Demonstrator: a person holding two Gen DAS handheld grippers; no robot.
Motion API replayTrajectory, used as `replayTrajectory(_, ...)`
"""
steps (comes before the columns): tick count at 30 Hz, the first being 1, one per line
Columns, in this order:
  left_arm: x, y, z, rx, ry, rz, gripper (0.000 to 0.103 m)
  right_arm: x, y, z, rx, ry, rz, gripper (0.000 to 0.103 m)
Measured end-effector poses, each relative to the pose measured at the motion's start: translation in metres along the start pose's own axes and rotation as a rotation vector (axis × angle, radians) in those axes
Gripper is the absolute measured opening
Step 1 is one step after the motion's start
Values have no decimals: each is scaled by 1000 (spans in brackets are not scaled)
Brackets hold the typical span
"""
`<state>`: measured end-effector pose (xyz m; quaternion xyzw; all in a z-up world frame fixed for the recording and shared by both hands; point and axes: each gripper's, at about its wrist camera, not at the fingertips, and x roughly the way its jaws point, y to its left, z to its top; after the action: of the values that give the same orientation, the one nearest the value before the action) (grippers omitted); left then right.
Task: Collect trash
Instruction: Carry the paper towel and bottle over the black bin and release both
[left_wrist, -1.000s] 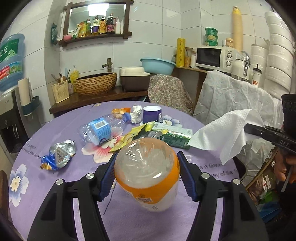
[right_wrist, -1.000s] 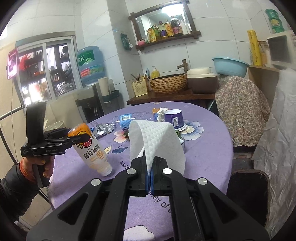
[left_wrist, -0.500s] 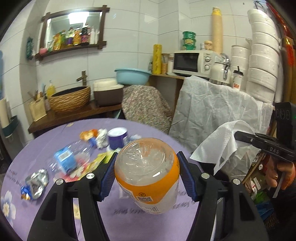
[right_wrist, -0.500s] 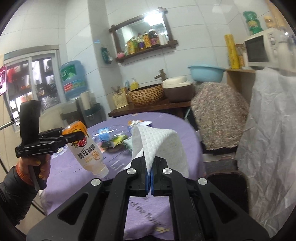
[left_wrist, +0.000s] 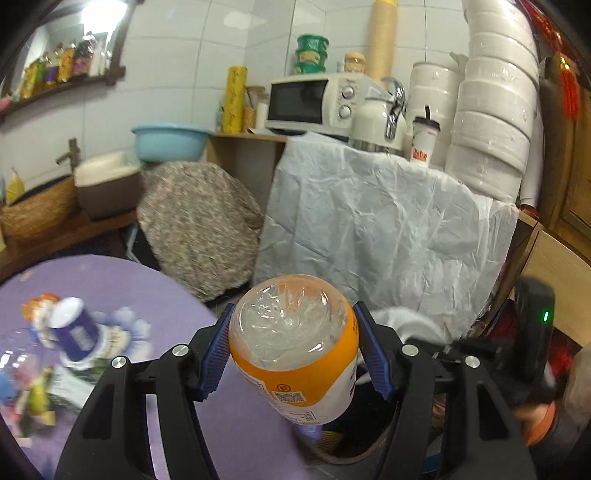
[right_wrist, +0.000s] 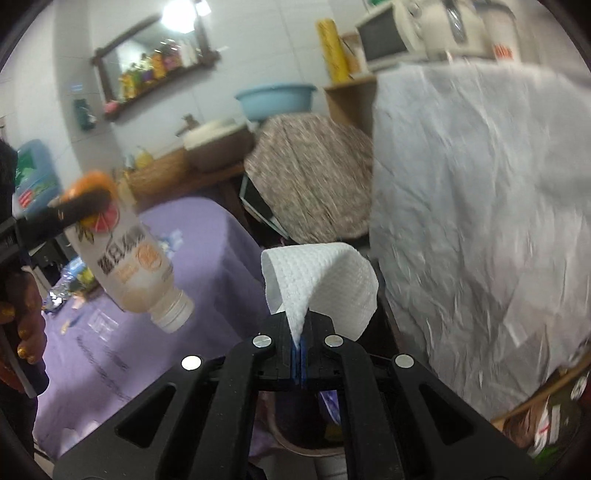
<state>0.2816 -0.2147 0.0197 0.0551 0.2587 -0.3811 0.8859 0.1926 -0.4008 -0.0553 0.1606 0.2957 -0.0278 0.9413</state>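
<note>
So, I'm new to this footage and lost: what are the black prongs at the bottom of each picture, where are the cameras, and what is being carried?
No robot here: a person holds a hand-held gripper in each hand, and each has a wide-angle camera looking out along its jaws.

The left gripper is closed on an orange-labelled plastic bottle, seen bottom-first in its own view and cap-down from the right one.

The right gripper is shut on a white paper towel.

Left of them, a round table with a purple cloth carries blurred litter, including a purple cup. Below both grippers sits a dark bin, probably where the trash goes.
</note>
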Motion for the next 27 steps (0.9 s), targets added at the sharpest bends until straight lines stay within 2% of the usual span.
replayTrajectory(5,77,-23,-17,-30,104,14,62,37,-35,-40,67,104,-27,2)
replayTrajectory(11,161,-39,-59,-53,279,87,62,73,-53,-79,101,181,-38,2)
replayTrajectory(15,188,-37,-82,-86,357,118,62,91,-59,-101,108,229,-47,2)
replayTrajectory(19,208,-40,-102,-60,420,134,62,102,-58,-114,88,261,-55,2)
replayTrajectory(25,223,-32,-118,-71,485,140,62,114,-50,-125,56,290,-60,2)
replayTrajectory(27,227,-31,-123,-64,507,144,62,117,-45,-128,24,299,-91,2)
